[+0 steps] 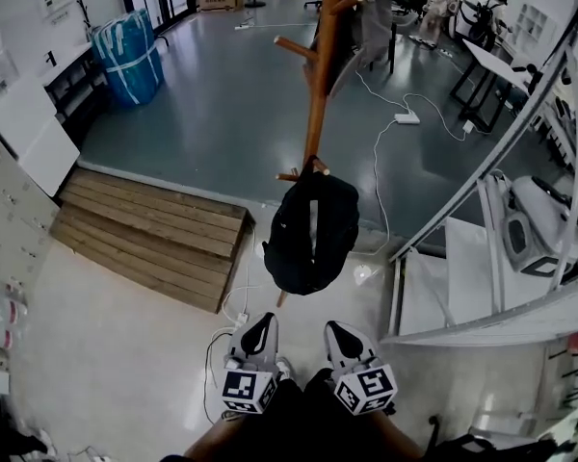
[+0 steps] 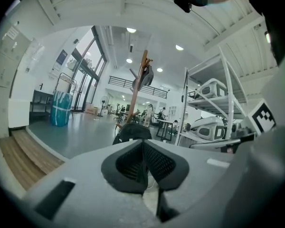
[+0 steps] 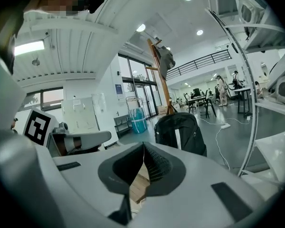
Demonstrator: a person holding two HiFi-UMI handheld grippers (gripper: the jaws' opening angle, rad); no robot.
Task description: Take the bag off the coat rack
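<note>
A black backpack (image 1: 311, 231) with a pale vertical stripe hangs low on a wooden coat rack (image 1: 318, 85), straight ahead of me. It also shows in the right gripper view as the backpack (image 3: 180, 132) below the rack pole (image 3: 160, 75), and partly behind the jaws in the left gripper view as the backpack (image 2: 132, 131). My left gripper (image 1: 258, 331) and right gripper (image 1: 341, 337) hang side by side below the bag, short of it. Both are shut with nothing between the pads.
A wooden pallet (image 1: 154, 234) lies on the floor to the left. White metal shelving (image 1: 501, 248) with white machines stands at the right. A power strip (image 1: 407, 117) and cables trail over the grey floor behind the rack. A blue wrapped bundle (image 1: 127, 56) stands far left.
</note>
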